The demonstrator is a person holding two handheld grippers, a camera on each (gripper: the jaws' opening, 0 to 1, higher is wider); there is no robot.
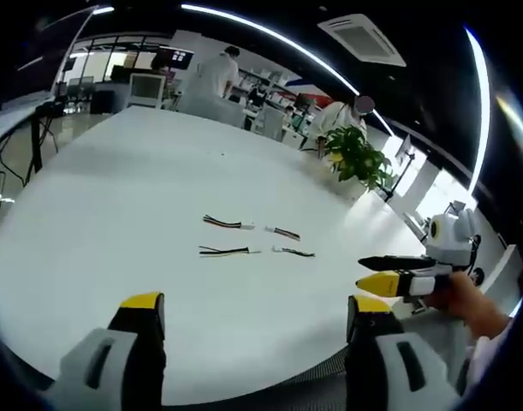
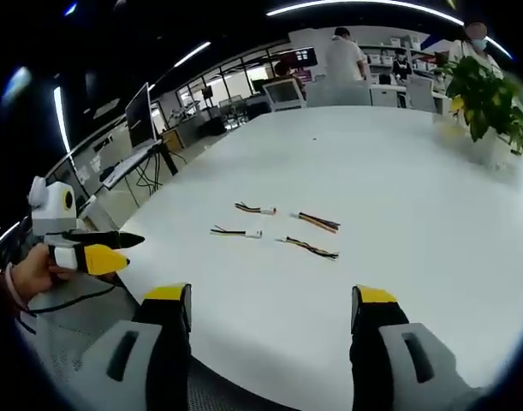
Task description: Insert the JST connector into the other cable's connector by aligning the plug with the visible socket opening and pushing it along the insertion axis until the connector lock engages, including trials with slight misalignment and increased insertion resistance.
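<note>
Your left gripper [image 1: 254, 318] hangs over the near edge of the white table [image 1: 115, 223] with its yellow-tipped jaws wide apart and nothing between them. Your right gripper [image 2: 271, 312] sits the same way over its own edge of the table, jaws spread and empty. Four short cables lie loose near the middle of the table, well ahead of both grippers, in two rows of two. In the left gripper view the far row holds one cable [image 1: 227, 223] with a white connector end facing a second cable [image 1: 283, 232], with a small gap between them; the near row holds a third cable [image 1: 227, 251] and a fourth cable [image 1: 295, 252], also apart. None of the plugs are joined. Your right gripper comes into the left gripper view from the right, held in your hand [image 1: 466, 301]. A potted plant [image 1: 357, 157] stands at the far side of the table, and people stand at desks beyond it.
</note>
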